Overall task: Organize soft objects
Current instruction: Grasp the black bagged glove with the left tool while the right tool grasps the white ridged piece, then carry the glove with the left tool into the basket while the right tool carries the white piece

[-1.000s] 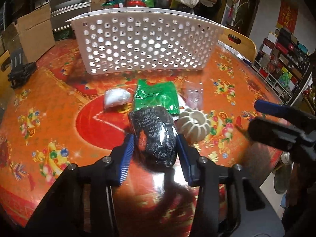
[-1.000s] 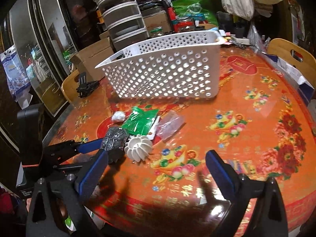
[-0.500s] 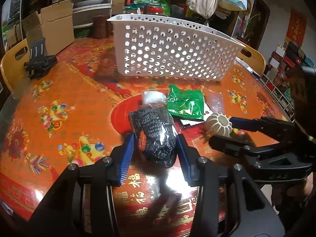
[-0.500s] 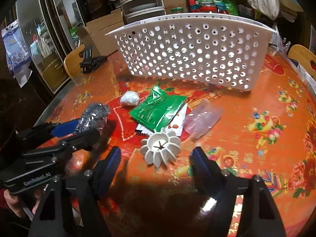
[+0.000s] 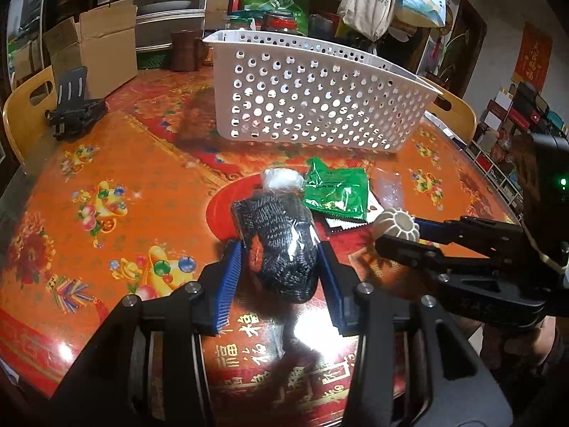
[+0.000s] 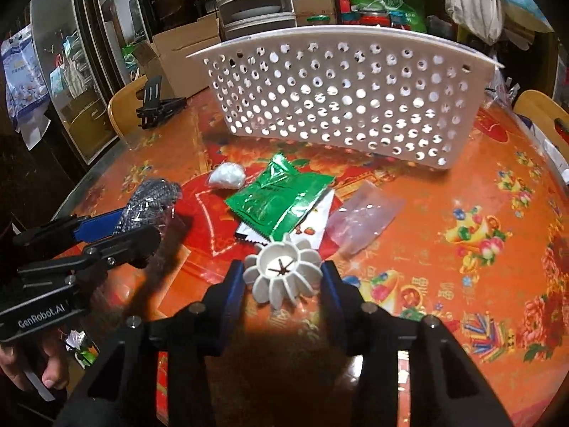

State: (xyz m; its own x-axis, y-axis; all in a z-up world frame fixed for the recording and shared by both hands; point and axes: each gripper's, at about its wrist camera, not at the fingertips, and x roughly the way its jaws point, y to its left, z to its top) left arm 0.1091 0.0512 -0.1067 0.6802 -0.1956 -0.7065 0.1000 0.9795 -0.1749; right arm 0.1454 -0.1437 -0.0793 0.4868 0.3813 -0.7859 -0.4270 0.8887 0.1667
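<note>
My left gripper (image 5: 281, 277) is shut on a black knitted bundle in clear wrap (image 5: 281, 245) and holds it above the table; it also shows in the right wrist view (image 6: 142, 206). My right gripper (image 6: 282, 281) is shut on a white ribbed round piece (image 6: 282, 274), which also shows in the left wrist view (image 5: 396, 224). A white perforated basket (image 5: 313, 106) stands behind on the table (image 5: 106, 178). A green foil packet (image 6: 277, 195), a small white wrapped ball (image 6: 227, 176) and a clear pink bag (image 6: 362, 213) lie in front of the basket.
A black folding stand (image 5: 73, 114) sits at the table's far left edge. Wooden chair backs (image 5: 25, 106) ring the table. A cardboard box (image 5: 92, 49), stacked bowls and bags crowd the background. A printed card lies under the green packet.
My right gripper closed in around the white ribbed piece and shut on it. My left gripper kept the black bundle and drew back and left a little.
</note>
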